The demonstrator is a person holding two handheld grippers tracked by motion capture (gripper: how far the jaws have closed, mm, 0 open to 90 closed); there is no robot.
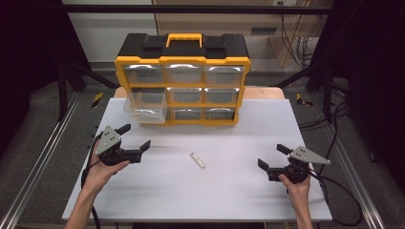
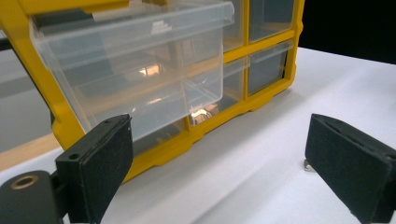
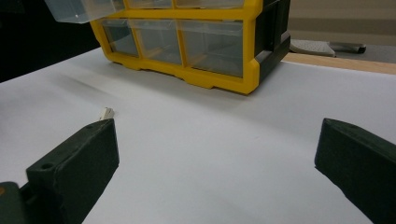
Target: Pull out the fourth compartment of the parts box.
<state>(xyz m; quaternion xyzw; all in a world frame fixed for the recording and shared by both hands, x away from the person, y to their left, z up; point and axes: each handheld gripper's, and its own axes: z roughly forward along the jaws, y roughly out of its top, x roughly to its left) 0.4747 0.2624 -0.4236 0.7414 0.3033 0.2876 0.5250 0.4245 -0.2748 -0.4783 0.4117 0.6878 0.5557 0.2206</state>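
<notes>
Both grippers, left (image 1: 136,140) and right (image 1: 272,156), stand with jaws apart, empty. Small metal piece (image 1: 197,160) lies untouched on white table (image 1: 239,200) between them. Clear drawer (image 1: 145,106) pulled out; pickup and stowing remain.

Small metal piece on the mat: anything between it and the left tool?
Nothing visible. The left tool is open, and bare white mat lies between it and the small metal piece. The pulled-out drawer sits behind, off that line.
</notes>
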